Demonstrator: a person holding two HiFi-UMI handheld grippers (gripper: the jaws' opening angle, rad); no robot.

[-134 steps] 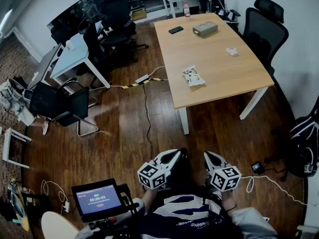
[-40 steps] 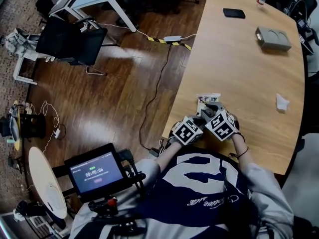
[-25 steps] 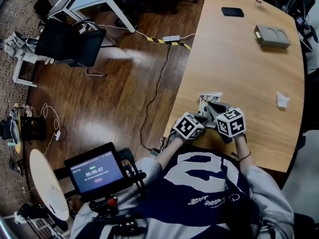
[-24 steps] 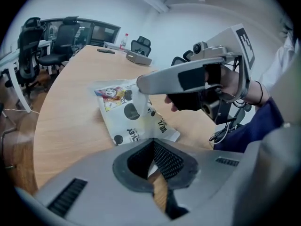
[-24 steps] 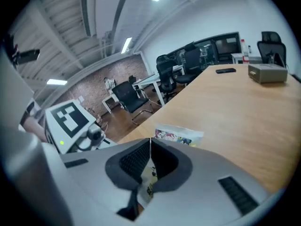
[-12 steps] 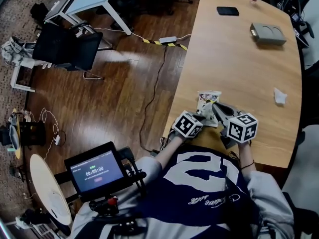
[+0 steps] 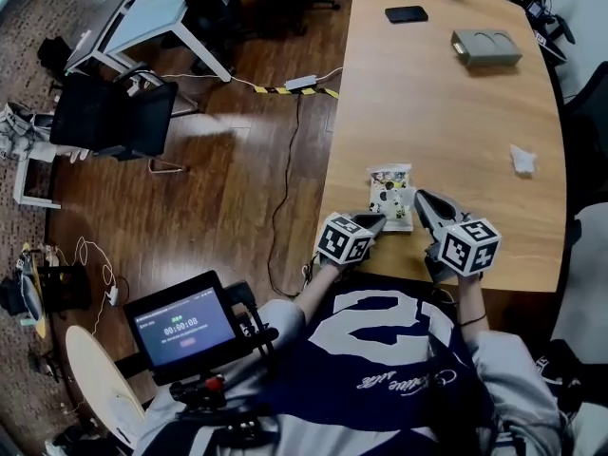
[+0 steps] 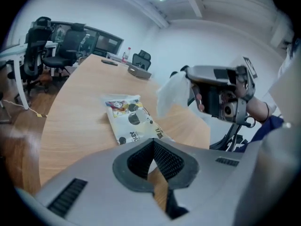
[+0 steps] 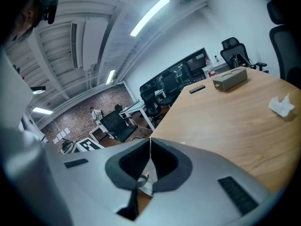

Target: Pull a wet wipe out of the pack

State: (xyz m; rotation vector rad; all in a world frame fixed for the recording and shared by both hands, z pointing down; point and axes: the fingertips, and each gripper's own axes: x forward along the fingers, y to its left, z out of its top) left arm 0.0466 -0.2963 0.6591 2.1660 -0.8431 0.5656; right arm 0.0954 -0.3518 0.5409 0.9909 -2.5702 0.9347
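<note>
Head view: the wooden table [image 7: 456, 112] fills the upper right of the frame, its near edge running along the lower right. Both grippers sit at that near edge, centre-right of the frame. The right gripper [image 7: 421, 199] lies just right of the pack; the left gripper [image 7: 376, 220] points at the pack's lower left corner. A grey box [image 7: 485, 47] rests near the top right.

The wet wipe pack [image 7: 390, 194] lies flat on the table, at centre frame, between the two sets of jaw tips.

Left gripper view: the jaws are pressed together with nothing visible between the pads. The pack's near end runs down behind the tips. At the right of this frame, the right gripper pinches a thin, translucent wet wipe [image 8: 170, 94], which hangs from its jaws.

Right gripper view: the jaws are closed on the white sheet.

A dark phone [image 7: 407, 13] lies at the top of the head view, and a crumpled tissue [image 7: 522, 161] at the right edge.
</note>
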